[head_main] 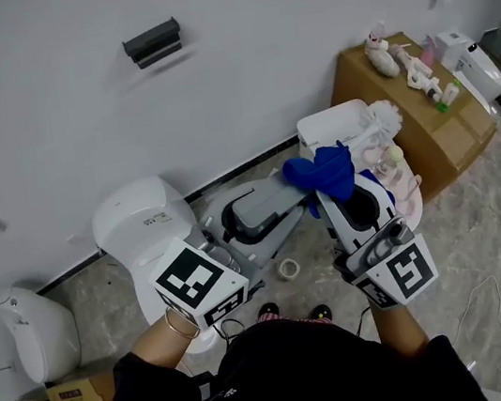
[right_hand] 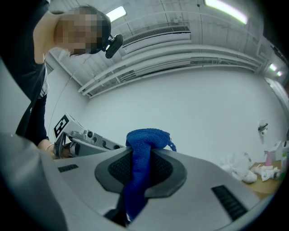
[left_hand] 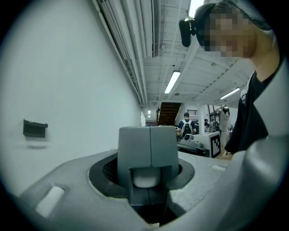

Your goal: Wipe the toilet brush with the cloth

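White wall (head_main: 254, 51) fills the background, with a grey floor (head_main: 484, 232) below. Against it, the toilet brush (left_hand: 149, 151) is seen as a grey block with a pale oval part, clamped between the fingers of the left gripper (left_hand: 149, 180), which is held level in the air. Just beside that gripper's tip, a blue cloth (head_main: 326, 171) is pinched in a bunch between the fingers of the right gripper (right_hand: 140, 171). A white toilet (head_main: 135, 223) is seen lower left, and a cardboard box (head_main: 429, 131) bearing toys (head_main: 404, 64) at right
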`<control>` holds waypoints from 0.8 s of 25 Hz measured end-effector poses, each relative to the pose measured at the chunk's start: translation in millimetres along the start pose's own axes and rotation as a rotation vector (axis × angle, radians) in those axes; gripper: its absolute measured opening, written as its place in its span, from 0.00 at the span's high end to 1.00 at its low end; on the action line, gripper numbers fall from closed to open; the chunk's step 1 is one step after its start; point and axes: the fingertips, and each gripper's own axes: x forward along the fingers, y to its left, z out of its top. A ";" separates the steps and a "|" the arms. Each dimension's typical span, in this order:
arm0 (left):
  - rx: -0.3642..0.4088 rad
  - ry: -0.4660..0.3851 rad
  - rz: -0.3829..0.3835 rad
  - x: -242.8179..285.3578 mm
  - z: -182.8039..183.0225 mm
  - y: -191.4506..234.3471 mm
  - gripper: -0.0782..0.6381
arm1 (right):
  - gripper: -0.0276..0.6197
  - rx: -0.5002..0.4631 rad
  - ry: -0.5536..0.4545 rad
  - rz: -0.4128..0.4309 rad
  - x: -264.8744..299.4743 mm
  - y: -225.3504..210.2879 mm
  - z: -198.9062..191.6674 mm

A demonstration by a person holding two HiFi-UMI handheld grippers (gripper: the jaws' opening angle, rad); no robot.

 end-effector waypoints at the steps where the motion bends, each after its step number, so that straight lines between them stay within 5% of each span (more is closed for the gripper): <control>1: 0.013 0.003 -0.003 -0.4 1.2 -1.0 0.65 | 0.85 0.001 -0.003 -0.003 -0.4 -0.4 1.2; 20: 0.024 -0.030 -0.021 -10.5 15.1 -17.4 0.65 | 0.85 -0.041 -0.013 -0.123 -16.5 -30.7 13.9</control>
